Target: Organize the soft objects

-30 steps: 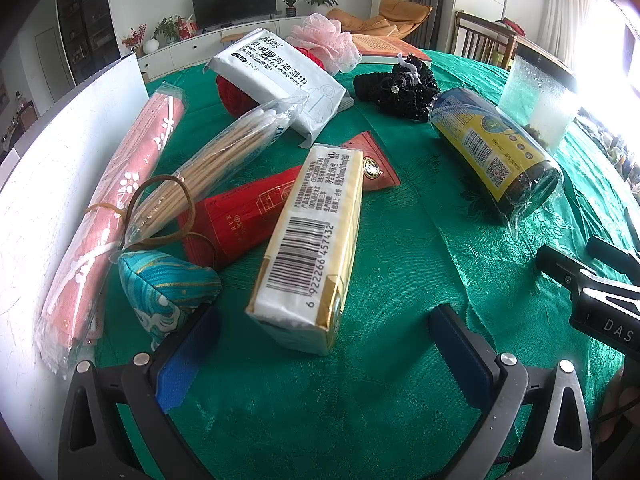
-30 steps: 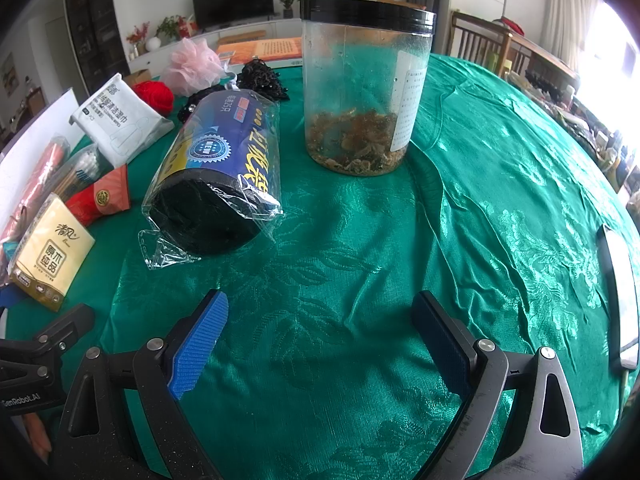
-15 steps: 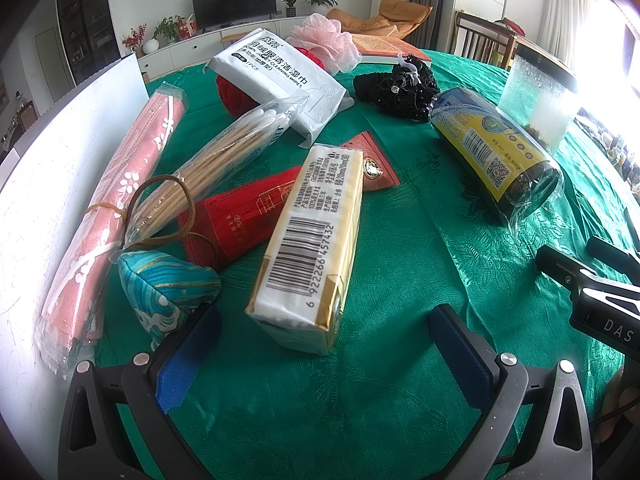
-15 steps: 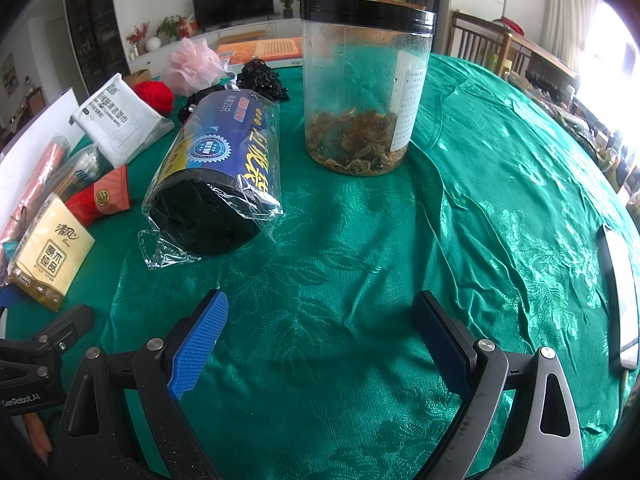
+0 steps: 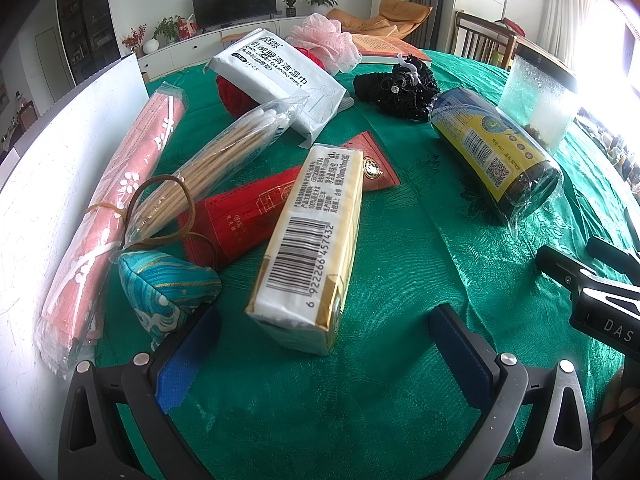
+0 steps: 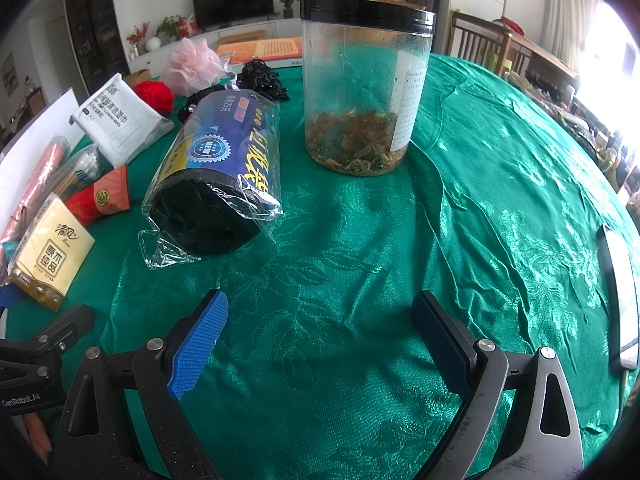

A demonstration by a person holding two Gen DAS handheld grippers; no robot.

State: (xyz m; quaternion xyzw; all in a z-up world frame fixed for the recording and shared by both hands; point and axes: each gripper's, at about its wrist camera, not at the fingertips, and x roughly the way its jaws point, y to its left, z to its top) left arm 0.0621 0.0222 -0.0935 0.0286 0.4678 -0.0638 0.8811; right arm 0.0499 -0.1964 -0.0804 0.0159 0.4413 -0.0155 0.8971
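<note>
Hovering low over green tablecloth, left gripper jaws spread wide, nothing between them; right gripper same, wide apart, empty, over bare cloth. Nearest to left gripper: yellow tissue pack, end-on just ahead of the jaws, probably the first pick. Best approached straight along its length, closing across the narrow sides near the middle, gently, since soft pack likely squashes and slips. Just left of it, teal fabric pouch close to the left pad, easy to nudge by accident. Under and behind tissue pack: red packet, cotton swab bag, pink rolled cloth in plastic beside white board. Further: wet wipes pack, red yarn, black mesh bundle, pink bath pouf. For right gripper: bag roll in clear wrap lying on side, then clear jar with black lid, upright, closed, shallow layer of brown dried stuff at bottom, otherwise empty. No sorting bin visible.
</note>
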